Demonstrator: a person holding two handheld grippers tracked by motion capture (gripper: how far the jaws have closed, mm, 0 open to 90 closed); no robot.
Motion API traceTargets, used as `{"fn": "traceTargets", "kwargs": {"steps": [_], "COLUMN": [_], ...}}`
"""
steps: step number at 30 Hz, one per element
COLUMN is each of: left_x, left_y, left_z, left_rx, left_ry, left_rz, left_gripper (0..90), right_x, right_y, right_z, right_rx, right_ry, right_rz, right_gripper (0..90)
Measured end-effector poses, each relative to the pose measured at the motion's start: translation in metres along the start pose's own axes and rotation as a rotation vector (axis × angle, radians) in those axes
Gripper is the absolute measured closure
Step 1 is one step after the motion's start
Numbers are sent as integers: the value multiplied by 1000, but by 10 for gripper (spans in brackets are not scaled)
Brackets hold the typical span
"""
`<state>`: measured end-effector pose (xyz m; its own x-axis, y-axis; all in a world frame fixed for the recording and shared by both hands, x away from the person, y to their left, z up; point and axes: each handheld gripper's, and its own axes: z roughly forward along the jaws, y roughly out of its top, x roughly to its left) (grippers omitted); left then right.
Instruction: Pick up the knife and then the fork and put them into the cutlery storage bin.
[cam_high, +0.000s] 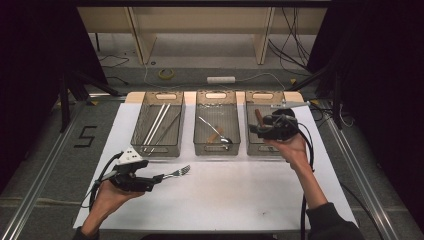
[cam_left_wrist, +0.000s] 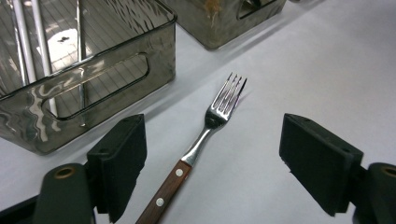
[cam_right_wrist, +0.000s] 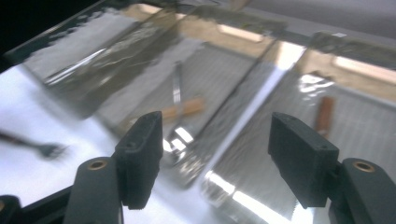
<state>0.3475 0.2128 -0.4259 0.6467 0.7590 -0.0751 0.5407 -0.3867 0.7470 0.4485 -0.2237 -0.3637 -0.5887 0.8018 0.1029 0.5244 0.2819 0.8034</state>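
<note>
Wooden fork (cam_left_wrist: 201, 140) handle cut off between wide left tool (cam_left_wrist: 212, 158); right tool (cam_right_wrist: 217, 158) wide, empty.

fork (cam_left_wrist: 205, 135): steel head, four tines, brown wooden handle with two pale rivets
state: lying free, nothing of mine pressing on it
pose: flat on the white table sheet, tines pointing away from me, handle toward me
place: between my spread left jaws, just in front of the left bin
</note>
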Motion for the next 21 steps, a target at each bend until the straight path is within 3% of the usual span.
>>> {"fn": "traceTargets", "kwargs": {"steps": [8,17,21], "left_x": [2,16,25], "left_y": [4,10,6], "left_z": [9,21,21], "left_rx": [93,224,258], "left_ry": [8,30,24], "left_rz": [44,74,47], "left_gripper": [256,299,308], "right_x": [23,43,53], "right_y": [-38,-68,-77], "right_z": [-20,-24,-25], "right_rx": [-41,-49,-50], "right_ry": [105,159,168], "right_rz": [-18,-48,-70], "right_gripper": [347,328,319]}}
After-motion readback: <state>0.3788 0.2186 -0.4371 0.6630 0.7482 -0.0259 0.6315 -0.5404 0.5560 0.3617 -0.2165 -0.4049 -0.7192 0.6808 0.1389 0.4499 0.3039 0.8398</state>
